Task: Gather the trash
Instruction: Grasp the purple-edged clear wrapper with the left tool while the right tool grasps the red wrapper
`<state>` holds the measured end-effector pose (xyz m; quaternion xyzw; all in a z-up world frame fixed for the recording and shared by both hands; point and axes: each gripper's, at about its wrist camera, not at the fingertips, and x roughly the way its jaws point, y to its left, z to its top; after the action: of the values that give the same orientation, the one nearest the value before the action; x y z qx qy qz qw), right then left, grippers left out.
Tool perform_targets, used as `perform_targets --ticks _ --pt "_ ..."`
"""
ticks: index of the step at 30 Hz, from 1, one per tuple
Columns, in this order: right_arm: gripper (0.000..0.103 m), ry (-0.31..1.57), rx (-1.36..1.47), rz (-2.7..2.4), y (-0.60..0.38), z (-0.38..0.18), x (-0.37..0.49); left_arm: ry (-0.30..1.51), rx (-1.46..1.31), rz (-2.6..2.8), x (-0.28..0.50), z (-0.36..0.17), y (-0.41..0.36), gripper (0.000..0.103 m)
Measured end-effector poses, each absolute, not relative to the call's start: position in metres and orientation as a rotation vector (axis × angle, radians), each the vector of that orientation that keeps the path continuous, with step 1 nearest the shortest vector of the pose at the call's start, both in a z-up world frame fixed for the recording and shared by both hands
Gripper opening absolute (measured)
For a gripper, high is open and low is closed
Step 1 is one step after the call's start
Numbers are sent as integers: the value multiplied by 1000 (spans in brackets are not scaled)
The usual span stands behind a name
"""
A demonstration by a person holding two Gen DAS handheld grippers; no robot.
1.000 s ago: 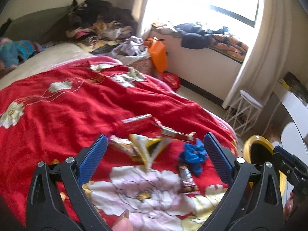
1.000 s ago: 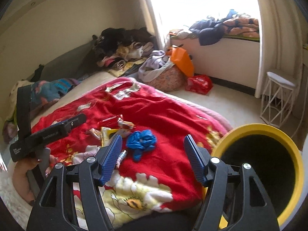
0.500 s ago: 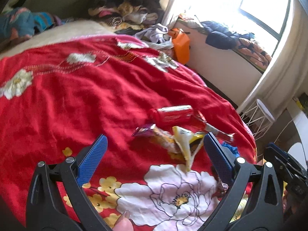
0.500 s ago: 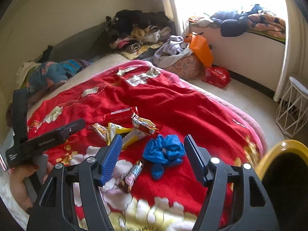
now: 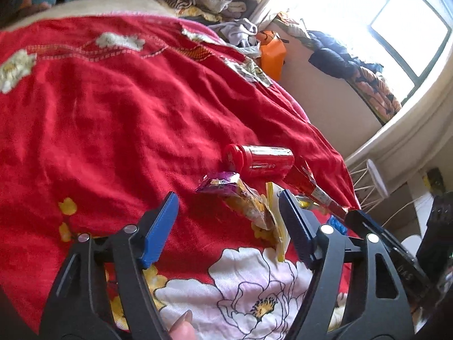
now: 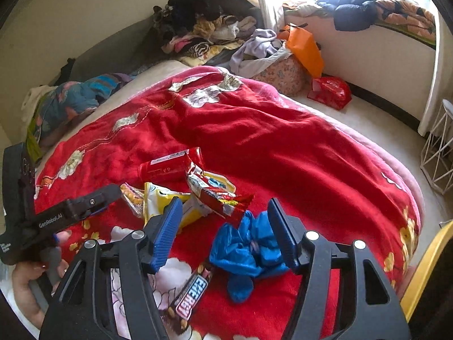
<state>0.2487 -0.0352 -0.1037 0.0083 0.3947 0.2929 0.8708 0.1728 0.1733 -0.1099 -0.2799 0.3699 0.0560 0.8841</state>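
Left gripper: mine, low over the red floral blanket; jaws spread wide, nothing held between them

Right gripper: mine, jaws wide apart, gripping nothing; the crumpled blue plastic bag lies between and just beyond the blue pads, not clamped

Trash pile: all on the near part of the blanket, clustered in front of both tools

Red bottle: lying on its side, cap toward the left in the left wrist view; farthest item of the pile; seen too from the right wrist

Purple-topped snack wrapper: just near of the bottle, torn end toward the left, lying between the left gripper's fingers

Yellow wrapper: beside the purple-topped one, partly behind my right gripper's left finger; its edge shows in the left wrist view

Red snack packet: right of the yellow wrapper, touching the far edge of the blue bag

Candy bar: brown wrapper with pink lettering, nearest item, left of the blue bag, lying on a white flower print

Yellow-rimmed bin: only its edge shows at the far right of the right wrist view, off the side of the bed

Surroundings: heap of clothes at the far end of the bed, orange bag and red plastic bag on the floor by the window wall, white wire stool at right
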Motion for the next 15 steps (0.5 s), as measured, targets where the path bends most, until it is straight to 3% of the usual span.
perform_targets --ticks 4,6,9,15 --pt "45 854 9 635 -29 -111 260 773 -635 109 178 -115 180 60" --pt "29 857 -8 646 -26 -113 260 774 -658 102 181 -117 182 58" --pt "16 842 -28 651 -24 -112 256 778 -672 96 185 -119 182 52" --pt "12 784 -48 661 -28 -98 233 787 -702 89 186 -124 185 30"
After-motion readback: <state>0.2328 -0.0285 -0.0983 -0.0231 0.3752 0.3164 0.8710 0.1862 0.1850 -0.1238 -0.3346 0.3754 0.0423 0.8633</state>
